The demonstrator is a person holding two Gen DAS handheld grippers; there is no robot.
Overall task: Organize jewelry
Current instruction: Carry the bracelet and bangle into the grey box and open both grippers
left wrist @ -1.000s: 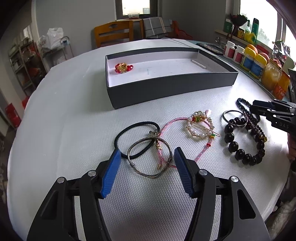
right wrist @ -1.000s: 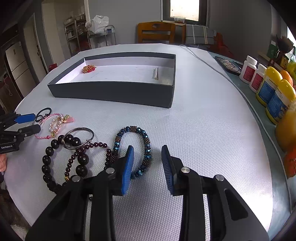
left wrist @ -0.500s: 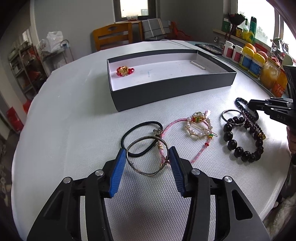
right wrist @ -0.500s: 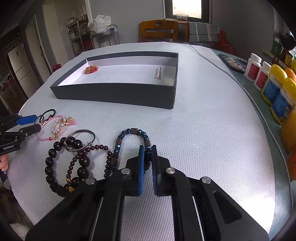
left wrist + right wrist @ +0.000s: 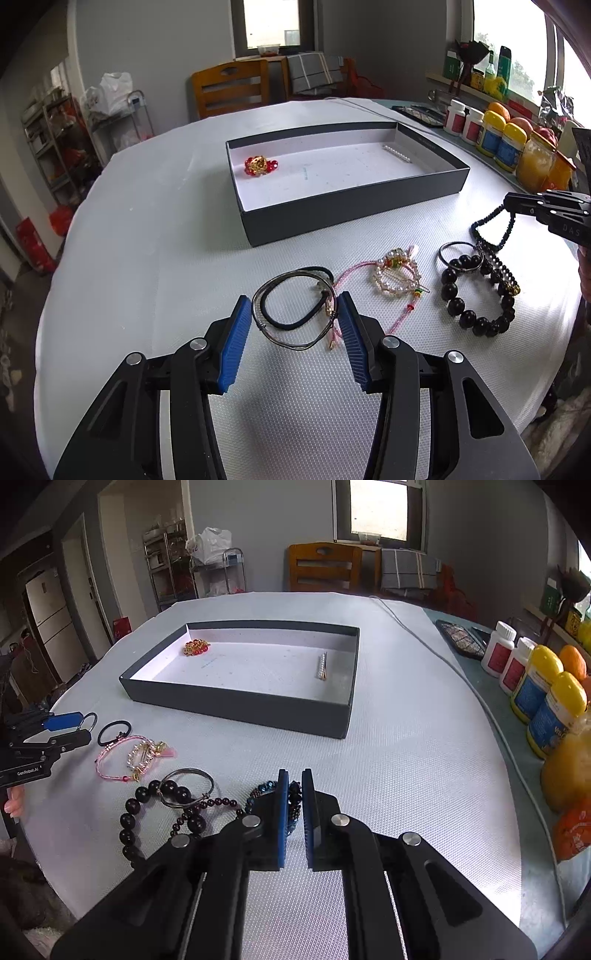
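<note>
The blue beaded bracelet [image 5: 291,805] is pinched in the right claw [image 5: 294,794], whose jaws, open around it a second ago, have clamped shut on the strand. In the left wrist view that bracelet [image 5: 493,225] now dangles from the right claw [image 5: 517,206] at about three o'clock, lifted off the bench [image 5: 147,240]; earlier it lay flat. I judge it is ready to be carried to the dark tray [image 5: 236,701], which sits at twelve o'clock and already holds a red-and-gold piece [image 5: 195,648] and a pearl clip [image 5: 323,666].

The left claw [image 5: 293,325] has narrowed around the wire bangle [image 5: 295,314] and now grips it, the black hair tie [image 5: 295,295] lying within the ring. The bangle looks raised a little, so a second lift seems begun.

Only the left view shows the bracelet hanging free; the right view hides most of it behind its own fingers. The right view shows the left claw [image 5: 86,727] from the side at nine o'clock, with the pink cord bracelet [image 5: 122,755] and black bead bracelet [image 5: 147,823] resting untouched.
</note>
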